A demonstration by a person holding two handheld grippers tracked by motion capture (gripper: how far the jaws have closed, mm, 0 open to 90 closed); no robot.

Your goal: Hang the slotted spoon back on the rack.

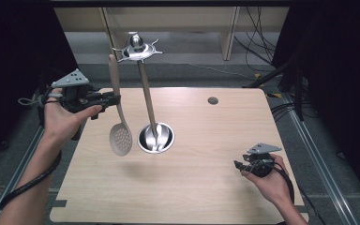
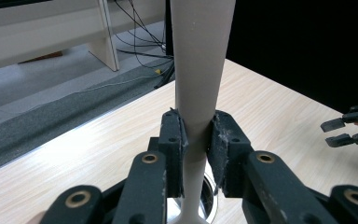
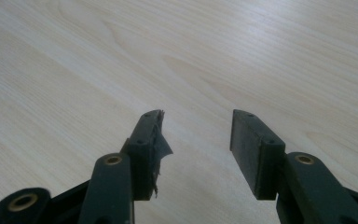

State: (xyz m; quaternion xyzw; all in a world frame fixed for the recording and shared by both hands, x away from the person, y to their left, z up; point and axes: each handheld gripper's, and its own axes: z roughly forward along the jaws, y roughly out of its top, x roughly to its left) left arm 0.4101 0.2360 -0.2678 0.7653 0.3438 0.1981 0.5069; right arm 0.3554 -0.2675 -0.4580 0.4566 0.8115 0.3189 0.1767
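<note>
A person's left gripper (image 1: 113,99) pinches the handle of a pale slotted spoon (image 1: 119,123) and holds it in the air, bowl down, clear of the wooden table (image 1: 206,140) and just left of a steel utensil stand (image 1: 155,137). The right gripper (image 1: 240,166), jaws spread w/ nothing between them, rests low over the table's near right corner, well apart from the work.

Risk from here, as judged: the grip sits partway along the handle w/ the perforated head hanging free below, so the spoon could pivot or slip between the pads if the hand turns fast. Swung right, the head could knock the stand's pole or base dish; aiming at the star-shaped hook ring (image 1: 137,49) up top leaves little margin.

The spoon itself: smooth, cream-coloured, prob. plastic or wood, its handle widening away from the jaws in the left gripper view (image 2: 200,70), oval head dotted w/ small holes.
</note>
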